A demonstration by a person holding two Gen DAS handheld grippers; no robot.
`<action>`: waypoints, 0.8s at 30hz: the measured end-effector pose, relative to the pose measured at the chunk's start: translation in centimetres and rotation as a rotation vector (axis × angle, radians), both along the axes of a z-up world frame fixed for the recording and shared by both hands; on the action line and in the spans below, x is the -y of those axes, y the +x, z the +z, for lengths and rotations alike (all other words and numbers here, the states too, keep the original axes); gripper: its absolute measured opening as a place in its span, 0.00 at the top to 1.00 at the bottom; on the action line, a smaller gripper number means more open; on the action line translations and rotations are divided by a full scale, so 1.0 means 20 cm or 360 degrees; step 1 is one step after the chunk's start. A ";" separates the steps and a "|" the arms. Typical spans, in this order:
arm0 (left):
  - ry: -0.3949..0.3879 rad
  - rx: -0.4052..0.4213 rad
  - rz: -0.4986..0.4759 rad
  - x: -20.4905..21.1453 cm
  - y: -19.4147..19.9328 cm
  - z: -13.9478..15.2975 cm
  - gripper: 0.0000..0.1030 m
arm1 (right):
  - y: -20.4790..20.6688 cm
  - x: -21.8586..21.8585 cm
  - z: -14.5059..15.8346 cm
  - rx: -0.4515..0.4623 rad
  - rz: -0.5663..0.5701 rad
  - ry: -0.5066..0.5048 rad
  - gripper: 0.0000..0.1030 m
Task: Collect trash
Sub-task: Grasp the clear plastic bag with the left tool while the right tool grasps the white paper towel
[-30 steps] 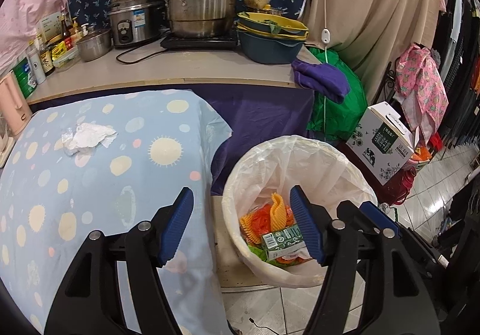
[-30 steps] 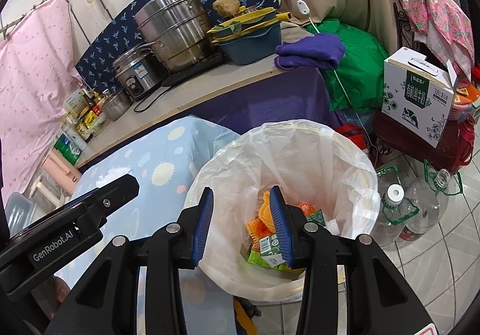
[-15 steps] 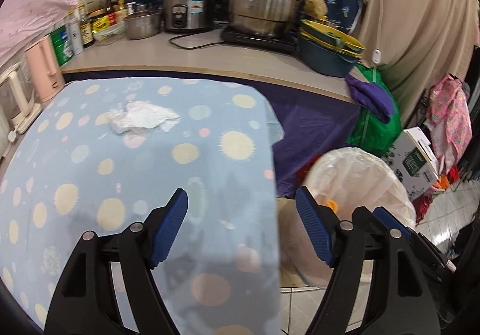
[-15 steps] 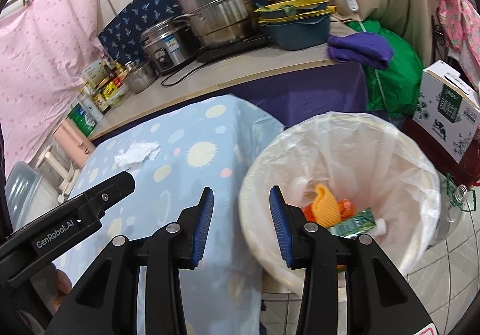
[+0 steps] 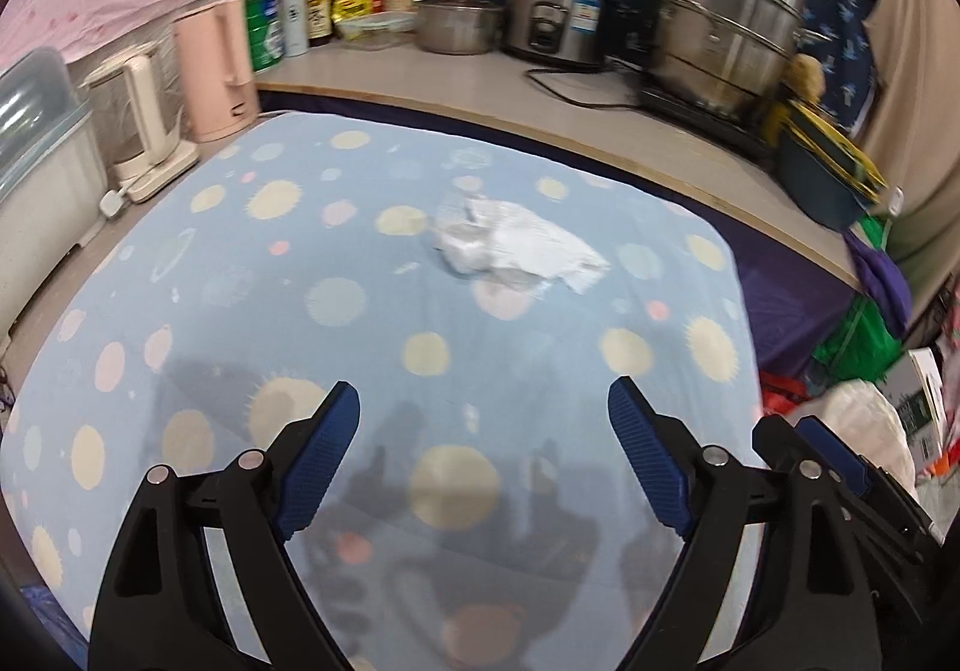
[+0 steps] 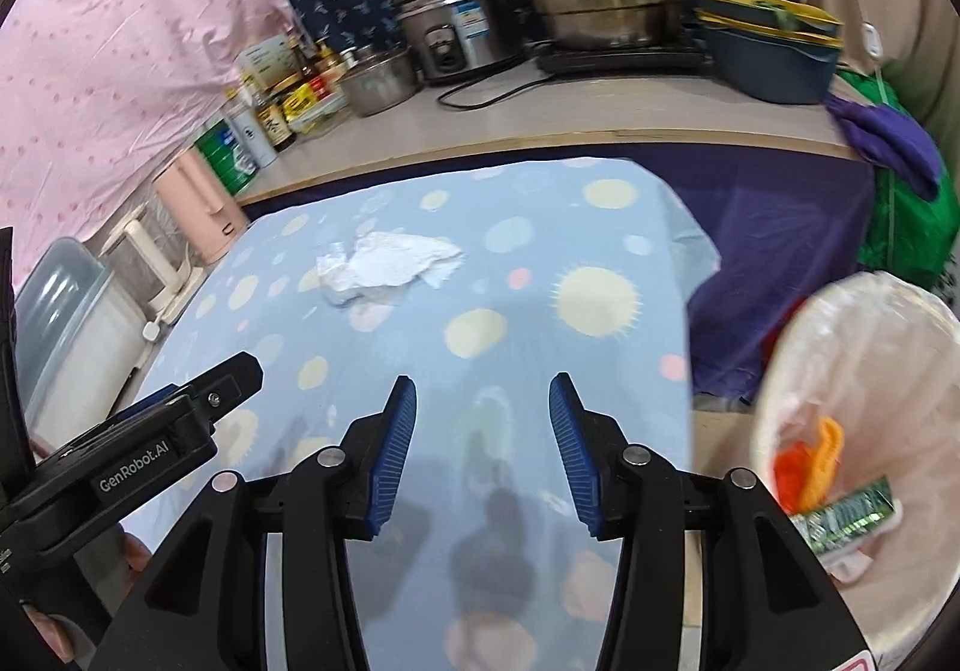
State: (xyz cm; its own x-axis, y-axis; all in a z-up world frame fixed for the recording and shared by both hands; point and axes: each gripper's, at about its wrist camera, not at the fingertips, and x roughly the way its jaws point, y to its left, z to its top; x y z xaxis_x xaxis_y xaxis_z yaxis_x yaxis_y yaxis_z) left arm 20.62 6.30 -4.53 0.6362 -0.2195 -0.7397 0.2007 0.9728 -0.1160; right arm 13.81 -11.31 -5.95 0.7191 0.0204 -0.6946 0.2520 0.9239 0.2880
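A crumpled white paper wrapper (image 5: 510,245) lies on the light blue dotted tablecloth (image 5: 240,311), past the middle; it also shows in the right wrist view (image 6: 384,269). My left gripper (image 5: 483,419) is open and empty above the near part of the table, well short of the paper. My right gripper (image 6: 483,401) is open and empty over the table's right side. The trash bin (image 6: 864,347), lined with a white bag, stands off the table's right edge and holds orange and green wrappers (image 6: 834,485). The bin's rim shows in the left wrist view (image 5: 870,419).
A counter (image 5: 480,83) behind the table carries a rice cooker (image 5: 558,23), a steel steamer pot (image 5: 726,47), a small pot, bottles and stacked bowls (image 5: 828,179). A pink jug (image 5: 216,71) and a kettle (image 5: 138,119) stand at the table's left.
Both grippers swung left from above the bin to over the table. The paper wrapper now lies nearer the middle of both views. Both jaws stay open.
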 end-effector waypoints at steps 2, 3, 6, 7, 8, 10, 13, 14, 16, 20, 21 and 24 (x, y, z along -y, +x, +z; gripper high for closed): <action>-0.0007 0.0000 0.0044 -0.06 0.08 -0.01 0.20 | 0.11 -0.05 -0.02 -0.0010 0.0029 -0.0003 0.50; -0.0007 0.0001 0.0060 -0.08 0.11 -0.02 0.20 | 0.16 -0.07 -0.03 -0.0018 0.0040 -0.0008 0.49; -0.0007 -0.0008 0.0084 -0.13 0.22 -0.04 0.20 | 0.30 -0.10 -0.05 -0.0039 0.0066 0.0003 0.46; -0.0004 -0.0008 0.0090 -0.13 0.26 -0.05 0.20 | 0.36 -0.11 -0.06 -0.0048 0.0073 0.0011 0.44; 0.0002 -0.0010 0.0094 -0.14 0.30 -0.05 0.20 | 0.40 -0.12 -0.08 -0.0056 0.0077 0.0014 0.44; 0.0002 -0.0015 0.0090 -0.15 0.36 -0.07 0.20 | 0.50 -0.12 -0.09 -0.0071 0.0081 0.0022 0.42; -0.0020 -0.0041 0.0080 -0.14 0.47 -0.11 0.18 | 0.63 -0.12 -0.12 -0.0090 0.0079 0.0034 0.41; -0.0038 -0.0060 0.0080 -0.14 0.50 -0.12 0.16 | 0.67 -0.11 -0.13 -0.0096 0.0081 0.0039 0.41; -0.0069 -0.0082 0.0078 -0.13 0.57 -0.15 0.16 | 0.75 -0.11 -0.16 -0.0111 0.0086 0.0050 0.41; -0.0122 -0.0127 0.0078 -0.10 0.69 -0.19 0.16 | 0.88 -0.08 -0.20 -0.0133 0.0064 0.0054 0.41; -0.0135 -0.0138 0.0078 -0.09 0.72 -0.20 0.16 | 0.91 -0.07 -0.21 -0.0137 0.0062 0.0067 0.41; -0.0166 -0.0171 0.0076 -0.07 0.80 -0.25 0.16 | 0.97 -0.02 -0.26 -0.0160 0.0049 0.0120 0.41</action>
